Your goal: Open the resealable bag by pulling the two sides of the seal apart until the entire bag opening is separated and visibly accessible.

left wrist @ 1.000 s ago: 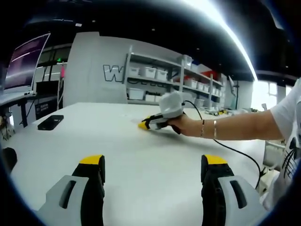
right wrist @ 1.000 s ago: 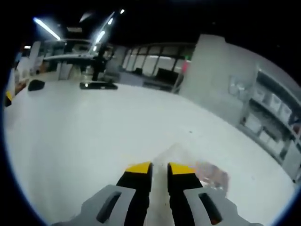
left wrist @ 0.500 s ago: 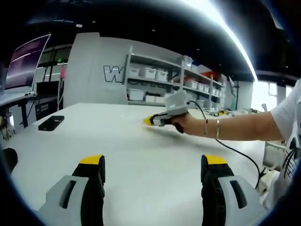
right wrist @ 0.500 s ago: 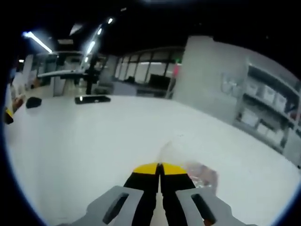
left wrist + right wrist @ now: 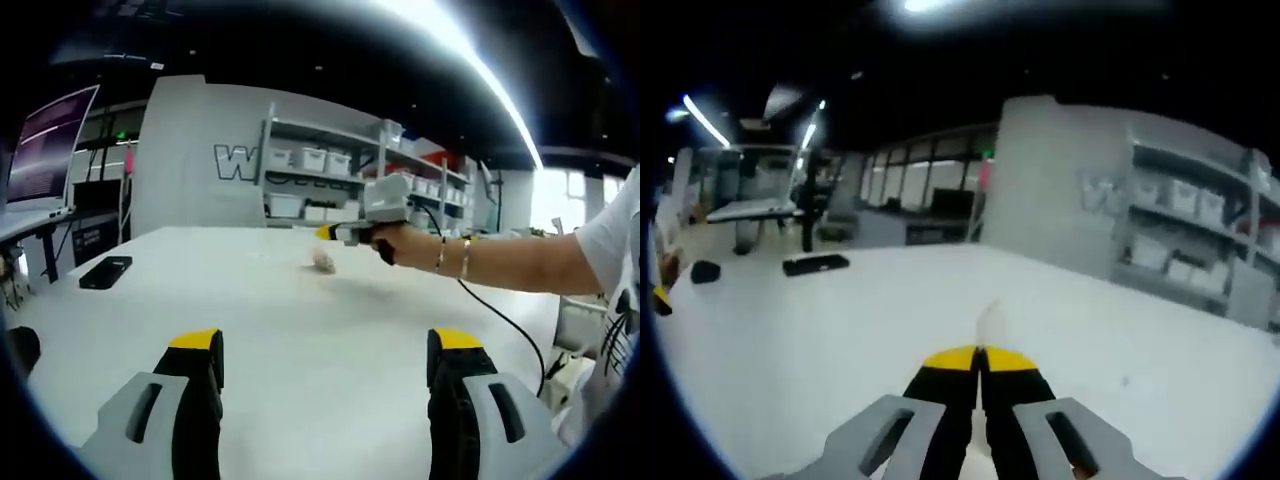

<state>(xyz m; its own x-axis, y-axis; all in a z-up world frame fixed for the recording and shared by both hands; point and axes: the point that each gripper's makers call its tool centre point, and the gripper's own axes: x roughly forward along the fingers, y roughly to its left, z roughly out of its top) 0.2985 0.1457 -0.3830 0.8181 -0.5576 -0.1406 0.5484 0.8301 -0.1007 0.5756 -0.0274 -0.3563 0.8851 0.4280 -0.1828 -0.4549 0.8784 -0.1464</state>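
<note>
Left gripper view: left gripper low over the white table, jaws wide, nothing between them. Far right, a hand holds the right gripper above the table – resealable bag hangs from its tip (small, blurry). Phone far left.

Right gripper view: right gripper jaws pinched together on the bag – clear edge sticks up past the tips.
</note>
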